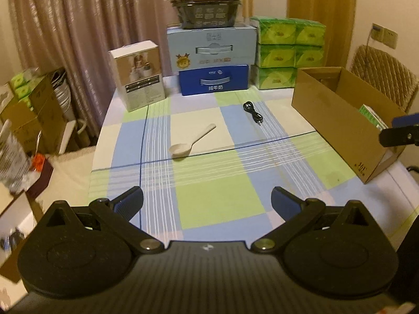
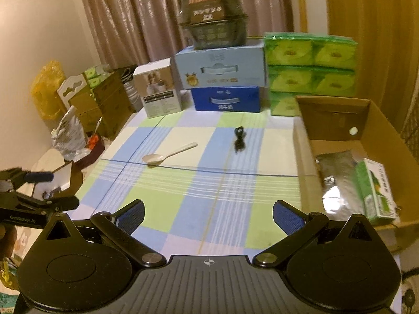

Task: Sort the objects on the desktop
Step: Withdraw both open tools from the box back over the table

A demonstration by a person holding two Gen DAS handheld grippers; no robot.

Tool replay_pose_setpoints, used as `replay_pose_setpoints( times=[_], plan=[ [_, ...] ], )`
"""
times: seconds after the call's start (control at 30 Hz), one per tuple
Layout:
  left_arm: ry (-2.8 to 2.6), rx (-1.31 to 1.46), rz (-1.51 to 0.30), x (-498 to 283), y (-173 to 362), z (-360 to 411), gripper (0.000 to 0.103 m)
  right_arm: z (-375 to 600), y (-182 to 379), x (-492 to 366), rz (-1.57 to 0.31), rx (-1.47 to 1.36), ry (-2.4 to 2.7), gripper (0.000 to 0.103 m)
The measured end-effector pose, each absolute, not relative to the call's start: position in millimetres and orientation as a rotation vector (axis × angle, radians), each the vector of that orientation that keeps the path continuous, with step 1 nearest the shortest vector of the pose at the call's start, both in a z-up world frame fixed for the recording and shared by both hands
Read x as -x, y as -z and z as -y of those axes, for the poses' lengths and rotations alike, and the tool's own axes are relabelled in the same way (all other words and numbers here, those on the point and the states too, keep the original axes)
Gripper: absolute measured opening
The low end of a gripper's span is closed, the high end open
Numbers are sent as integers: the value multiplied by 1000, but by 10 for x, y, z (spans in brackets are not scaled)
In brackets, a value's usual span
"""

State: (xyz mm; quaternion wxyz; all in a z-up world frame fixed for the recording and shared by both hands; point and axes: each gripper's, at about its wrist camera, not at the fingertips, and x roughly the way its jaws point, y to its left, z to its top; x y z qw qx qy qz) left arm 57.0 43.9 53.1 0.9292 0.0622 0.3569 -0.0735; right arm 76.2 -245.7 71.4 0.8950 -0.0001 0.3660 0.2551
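Observation:
A cream plastic spoon (image 1: 192,141) lies on the checked tablecloth, bowl towards me; the right wrist view has the spoon (image 2: 167,154) left of centre. Beyond it lies a coiled black cable (image 1: 252,112), blurred as the cable (image 2: 238,141) in the right wrist view. An open cardboard box (image 2: 379,130) stands on the right, holding a green carton (image 2: 377,187) and a silver foil pouch (image 2: 337,180). My left gripper (image 1: 207,204) hovers open over the near table edge, empty. My right gripper (image 2: 208,216) is open and empty too, just left of the box.
Stacked at the table's back are a white product box (image 1: 138,74), pale and dark blue cartons (image 1: 212,60) topped by a black basket (image 1: 207,2), and green tissue packs (image 1: 285,52). Boxes and bags crowd the floor at left (image 2: 86,110). A woven chair (image 1: 385,76) stands behind the cardboard box.

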Motion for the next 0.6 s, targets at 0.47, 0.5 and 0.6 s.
replay_pose_setpoints(
  times=[0.47, 0.5, 0.6],
  plan=[
    [166, -130, -771, -1157, -109, -663, 102, 2013, -185, -1324, -814, 0, -516, 101],
    [168, -131, -775, -1196, -74, -672, 102, 1991, -154, -1370, -818, 0, -513, 101],
    [168, -121, -786, -1313, 6, -710, 102, 1912, -62, -1506, -824, 5, -508, 101]
  ],
)
